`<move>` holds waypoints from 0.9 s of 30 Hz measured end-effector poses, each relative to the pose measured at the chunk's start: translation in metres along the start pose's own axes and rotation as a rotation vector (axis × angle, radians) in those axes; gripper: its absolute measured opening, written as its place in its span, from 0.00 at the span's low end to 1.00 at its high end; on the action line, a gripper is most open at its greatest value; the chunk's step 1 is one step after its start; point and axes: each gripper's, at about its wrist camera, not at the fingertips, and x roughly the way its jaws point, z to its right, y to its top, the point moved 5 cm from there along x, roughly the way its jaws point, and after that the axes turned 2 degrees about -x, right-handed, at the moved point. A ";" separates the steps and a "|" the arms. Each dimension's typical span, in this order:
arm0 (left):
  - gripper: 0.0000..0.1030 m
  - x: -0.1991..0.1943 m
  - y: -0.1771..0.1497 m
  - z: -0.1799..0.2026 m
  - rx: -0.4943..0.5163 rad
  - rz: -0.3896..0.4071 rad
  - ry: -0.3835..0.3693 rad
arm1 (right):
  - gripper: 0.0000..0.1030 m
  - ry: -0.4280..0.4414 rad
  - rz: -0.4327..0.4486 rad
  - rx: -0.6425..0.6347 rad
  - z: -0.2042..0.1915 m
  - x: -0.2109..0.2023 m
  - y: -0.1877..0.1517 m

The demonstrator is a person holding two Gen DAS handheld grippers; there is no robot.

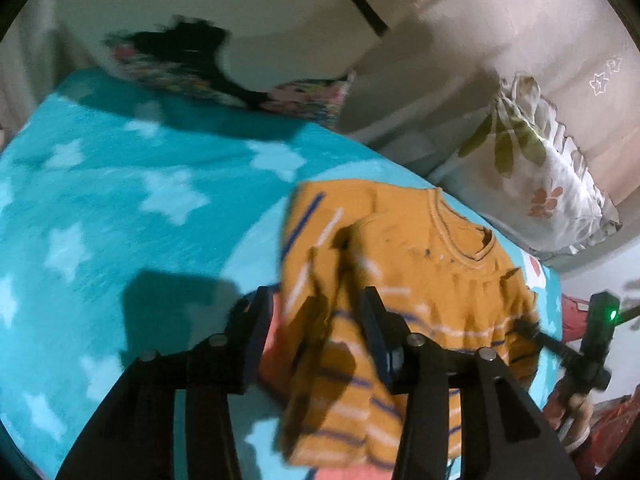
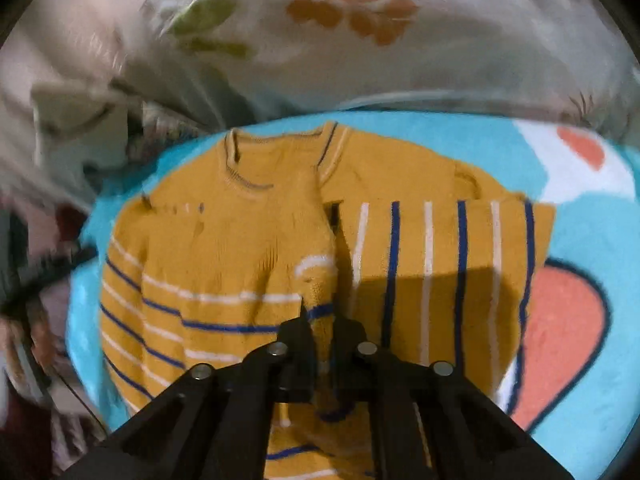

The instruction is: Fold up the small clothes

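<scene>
A small mustard sweater (image 1: pixel 404 276) with blue and white stripes lies on the teal star blanket (image 1: pixel 120 208). My left gripper (image 1: pixel 316 304) is open, its fingers spread over the sweater's left edge, holding nothing. My right gripper (image 2: pixel 322 320) is shut on a raised fold of the sweater (image 2: pixel 224 248) near its middle. One sleeve is folded across the body at the right in the right wrist view. The right gripper also shows at the far right of the left wrist view (image 1: pixel 532 330), touching the sweater's hem.
A white floral pillow (image 1: pixel 540 168) lies beyond the sweater. A dark patterned garment (image 1: pixel 192 64) lies at the blanket's far end. The blanket (image 2: pixel 580 216) carries a coral and white print right of the sweater. Red fabric (image 1: pixel 576 316) sits off the bed edge.
</scene>
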 end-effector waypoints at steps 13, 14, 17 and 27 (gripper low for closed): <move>0.54 0.020 -0.075 0.007 0.159 -0.103 0.101 | 0.17 -0.111 0.038 0.171 0.051 0.004 0.022; 0.38 0.024 -0.077 0.005 0.158 -0.114 0.125 | 0.28 -0.117 0.051 0.161 0.049 -0.001 0.023; 0.07 0.025 -0.079 -0.012 0.092 -0.144 0.154 | 0.41 -0.144 0.120 0.139 0.046 -0.029 0.030; 0.14 -0.023 -0.083 -0.064 -0.114 -0.033 0.126 | 0.42 -0.141 0.191 0.005 -0.010 -0.066 0.031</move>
